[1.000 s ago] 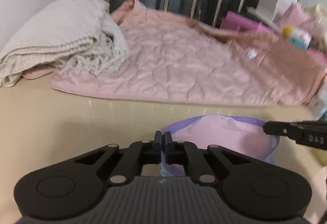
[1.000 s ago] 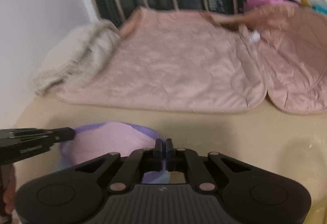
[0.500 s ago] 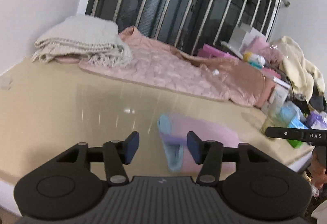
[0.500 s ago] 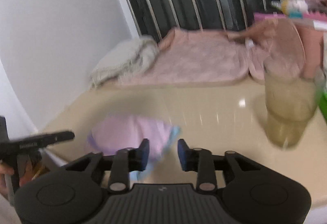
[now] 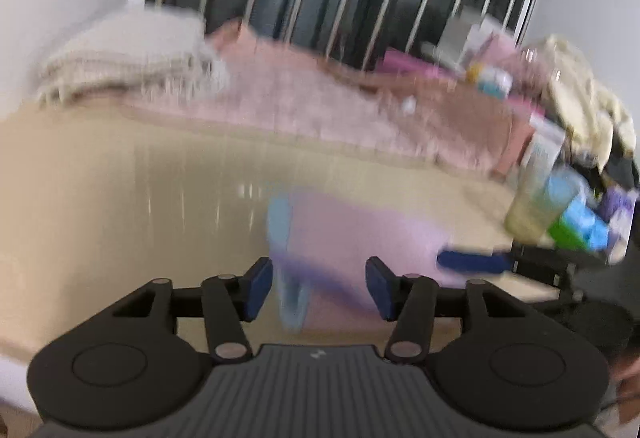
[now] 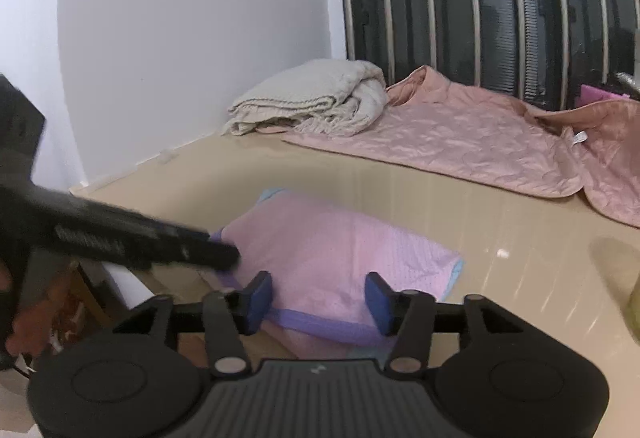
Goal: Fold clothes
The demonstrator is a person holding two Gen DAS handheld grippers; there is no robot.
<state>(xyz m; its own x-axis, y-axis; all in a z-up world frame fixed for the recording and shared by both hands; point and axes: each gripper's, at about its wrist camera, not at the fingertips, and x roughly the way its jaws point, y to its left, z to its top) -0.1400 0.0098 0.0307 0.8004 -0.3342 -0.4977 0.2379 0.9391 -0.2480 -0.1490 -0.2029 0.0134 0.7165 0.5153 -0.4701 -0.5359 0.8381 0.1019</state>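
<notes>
A folded pink garment (image 6: 336, 258) with purple and light-blue trim lies flat on the beige table near its front edge; in the blurred left wrist view it shows too (image 5: 352, 234). My right gripper (image 6: 318, 296) is open and empty, raised just short of the garment's near purple hem. My left gripper (image 5: 319, 288) is open and empty, just short of the garment's near corner. The left gripper's finger reaches in from the left in the right wrist view (image 6: 160, 242), its tip at the garment's left edge.
A pink quilted blanket (image 6: 460, 142) lies spread at the back of the table, a folded cream knitted throw (image 6: 308, 102) on its left end by the white wall. A yellowish glass (image 5: 536, 206) and small colourful items stand at the right. Dark railings stand behind.
Both grippers were shut on the garment a second ago. They have opened, let it go and pulled back and up. The garment now lies folded on the table.
</notes>
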